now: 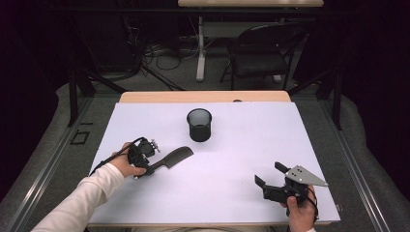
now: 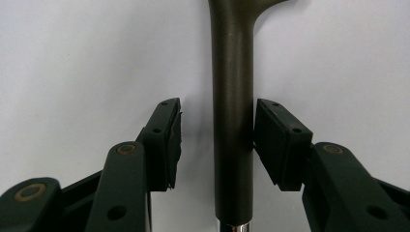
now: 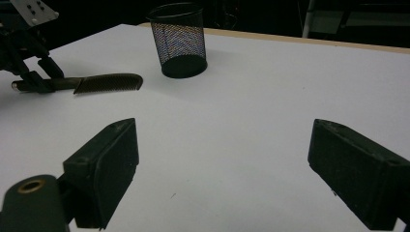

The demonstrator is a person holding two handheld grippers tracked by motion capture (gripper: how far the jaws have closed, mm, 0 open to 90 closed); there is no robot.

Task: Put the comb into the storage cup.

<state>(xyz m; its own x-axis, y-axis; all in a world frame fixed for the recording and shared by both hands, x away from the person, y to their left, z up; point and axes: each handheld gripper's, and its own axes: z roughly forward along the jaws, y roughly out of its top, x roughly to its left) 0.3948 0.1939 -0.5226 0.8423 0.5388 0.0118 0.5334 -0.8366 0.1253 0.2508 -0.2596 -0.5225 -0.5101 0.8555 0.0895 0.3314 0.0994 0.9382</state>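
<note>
A dark comb (image 1: 176,155) lies flat on the white table (image 1: 232,159) at the left, teeth end toward the middle. My left gripper (image 1: 152,167) is down at its handle. In the left gripper view the handle (image 2: 233,96) runs up between the jaws of that gripper (image 2: 218,121): the right pad (image 2: 275,140) touches it, while the left pad (image 2: 169,140) stands off with a gap, so the gripper is open. My right gripper (image 1: 269,173) rests near the front right edge, open and with nothing in it (image 3: 225,140). From there the comb (image 3: 109,82) and the left gripper (image 3: 34,79) show at far left.
A black mesh cup (image 1: 199,124) stands upright at the table's middle back, a short way beyond the comb; it also appears as the cup (image 3: 180,41) in the right gripper view. A folding chair (image 1: 263,53) and cables are on the floor behind the table.
</note>
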